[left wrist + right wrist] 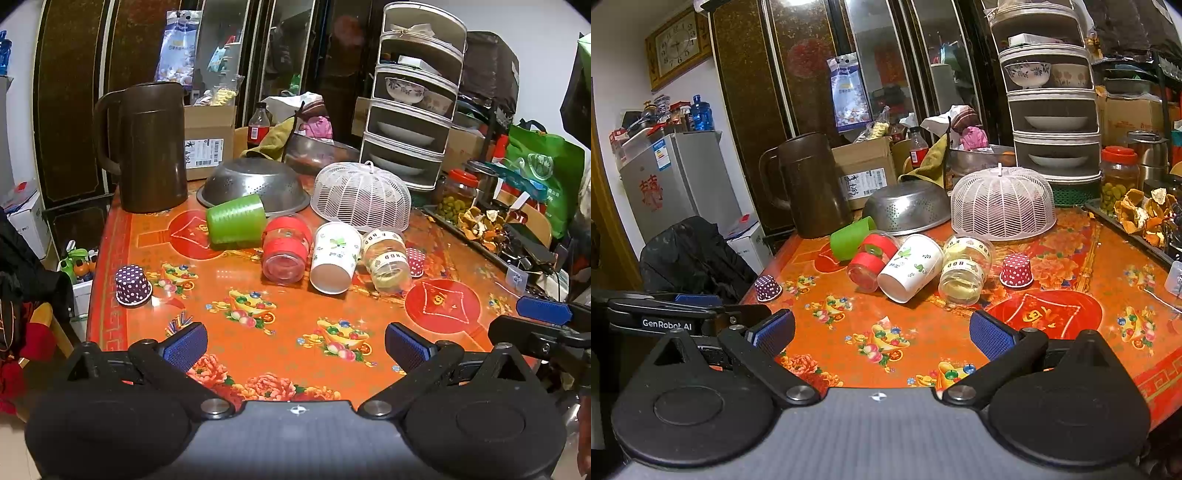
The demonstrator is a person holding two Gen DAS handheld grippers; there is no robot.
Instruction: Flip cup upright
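Several cups lie on their sides in a row on the orange flowered table [295,317]: a green cup [236,223] [851,236], a clear cup with red bands [286,249] [871,260], a white paper cup [335,258] [910,267] and a clear cup with a yellow band [386,260] [964,271]. A purple dotted cup [133,285] [767,288] and a red dotted cup [415,261] [1016,271] stand upside down. My left gripper [295,343] is open and empty, near the front edge. My right gripper [882,332] is open and empty too, short of the cups.
A brown jug [149,146], an upturned steel colander [255,186], a white mesh food cover [360,195] and a tiered dish rack [413,96] stand behind the cups. A tray of peels [476,225] and a jar sit at the right edge.
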